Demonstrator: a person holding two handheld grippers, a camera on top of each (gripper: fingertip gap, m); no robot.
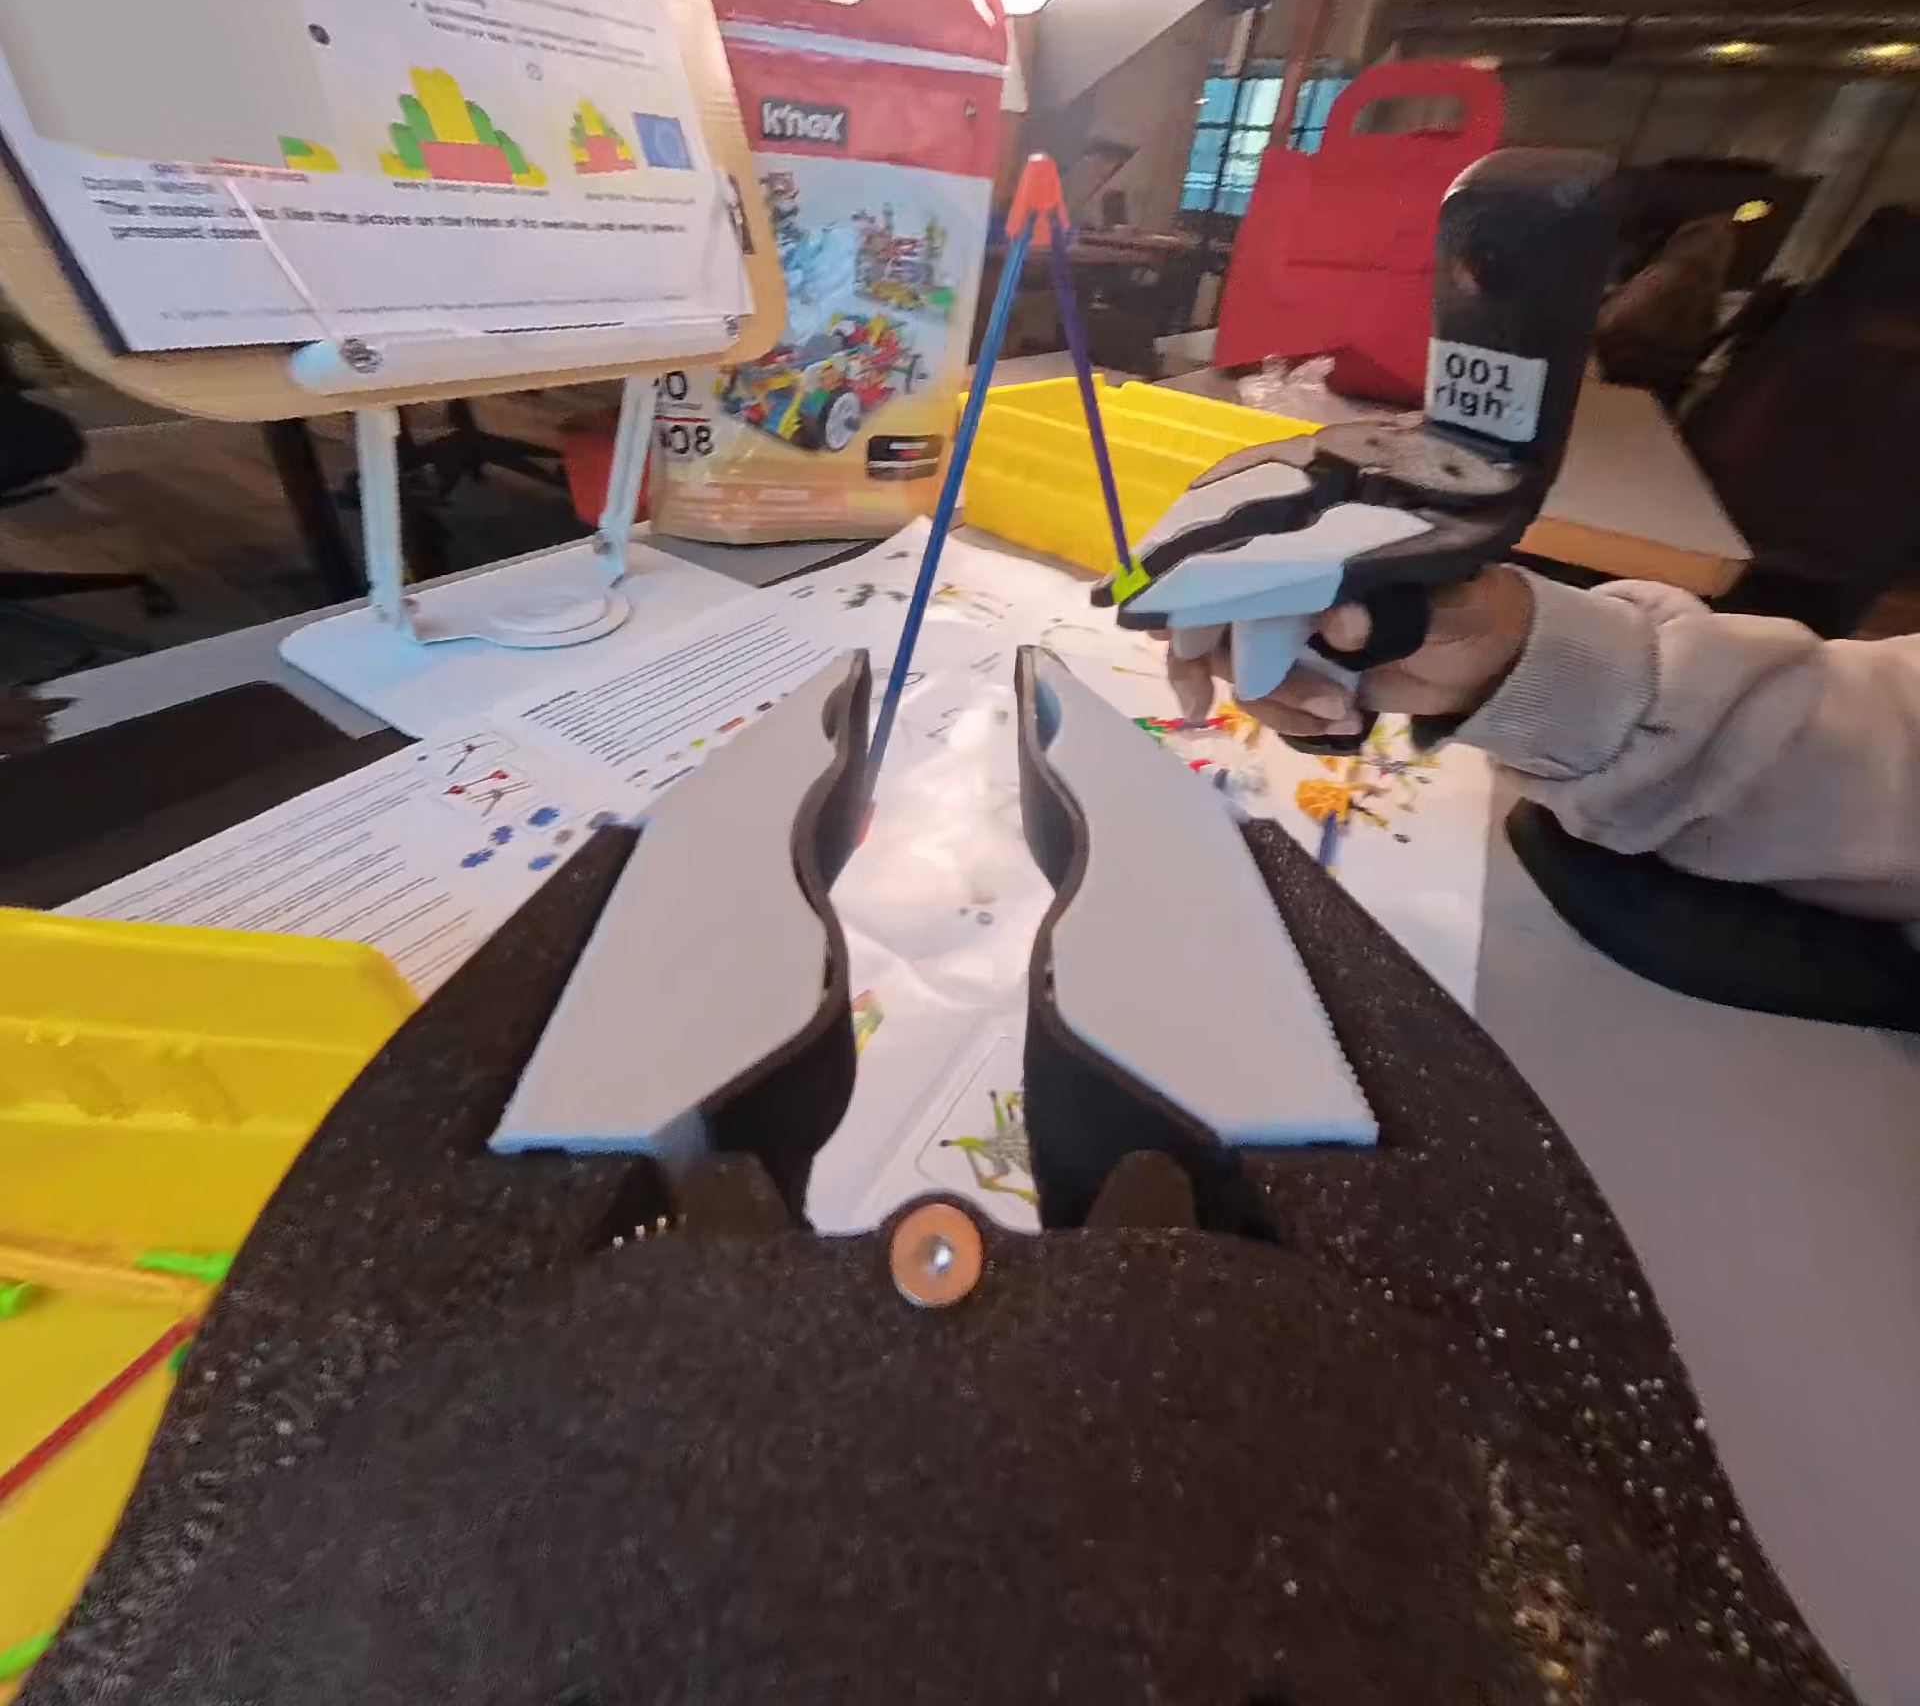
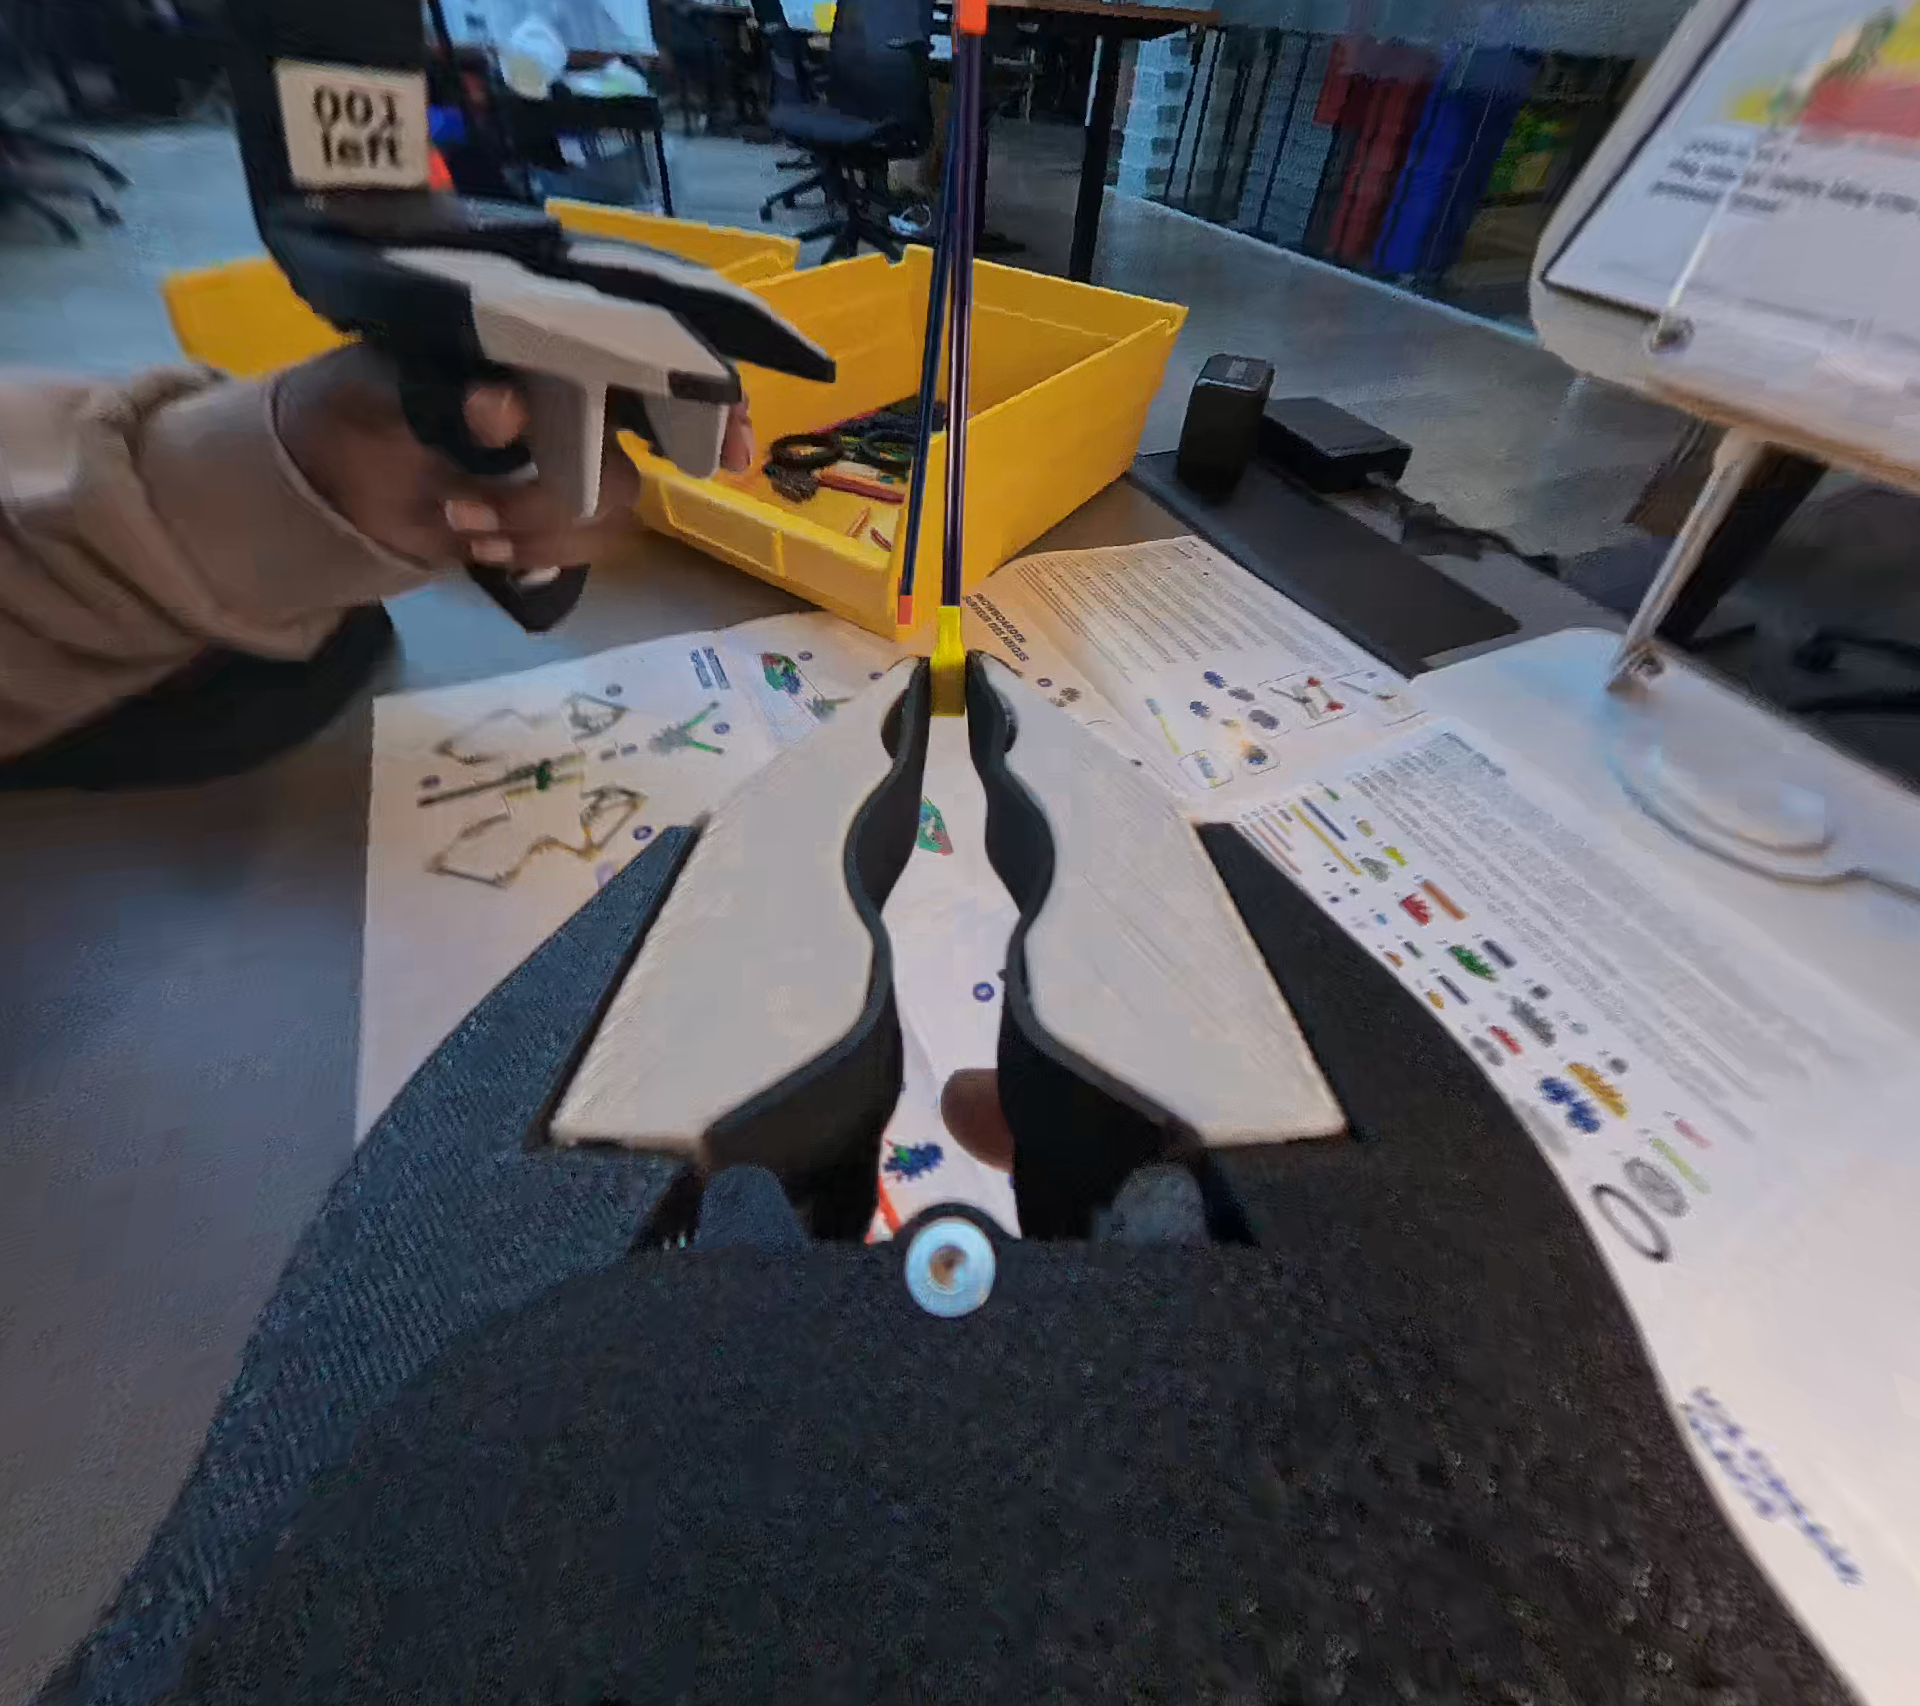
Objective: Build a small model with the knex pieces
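A V of two thin rods joins at an orange connector (image 1: 1037, 186) on top. My right gripper (image 2: 945, 680) is shut on the yellow-green connector (image 2: 945, 659) at the foot of the purple rod (image 2: 961, 306) and holds the V upright; in the left wrist view the right gripper (image 1: 1117, 591) shows with that connector (image 1: 1130, 581) at its tips. The blue rod (image 1: 956, 451) slants down beside my left gripper's (image 1: 940, 669) left finger. That gripper's jaws stand apart and do not press on the rod. In the right wrist view the blue rod's (image 2: 930, 368) lower end hangs free, to the right of the left gripper (image 2: 779, 373).
Printed instruction sheets (image 1: 623, 721) cover the table. A yellow bin (image 2: 1039, 409) with loose pieces stands behind the rods, another yellow bin (image 1: 156, 1085) at near left. A document stand (image 1: 364, 98), a toy box (image 1: 852, 202), a red bag (image 1: 1330, 254) and loose pieces (image 1: 1330, 794) are around. One gripper's finger ends stand about 9 cm off the other's.
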